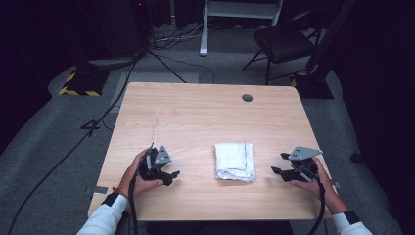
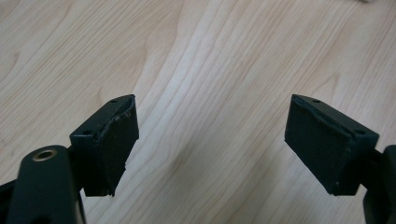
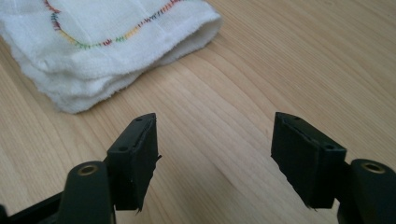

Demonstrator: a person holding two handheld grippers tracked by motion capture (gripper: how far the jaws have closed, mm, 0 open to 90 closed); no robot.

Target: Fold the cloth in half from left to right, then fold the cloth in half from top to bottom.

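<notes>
Cloth: folded white towel [image 1: 235, 161] lies flat mid-bench [image 1: 205, 112], between both tools.
Left hand-held gripper [image 1: 172, 177]: jaws spread, empty, well apart from towel.
Right hand-held gripper [image 1: 280, 163]: spread, empty, near towel; fold judged finished.

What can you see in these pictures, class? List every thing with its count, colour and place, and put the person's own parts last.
Folded cloth: one, white with multicoloured stitching, on the table between the two grippers.
Table: one, light wood, centre.
Round cap: one, grey, far edge of the tabletop.
Chair: one, black, beyond the table, right.
Cables: several, black, on the grey floor, left.
Left gripper: one, black, jaws open, left of the cloth.
Right gripper: one, black, jaws open, right of the cloth.
Sleeves: two, white, bottom edge.
</notes>
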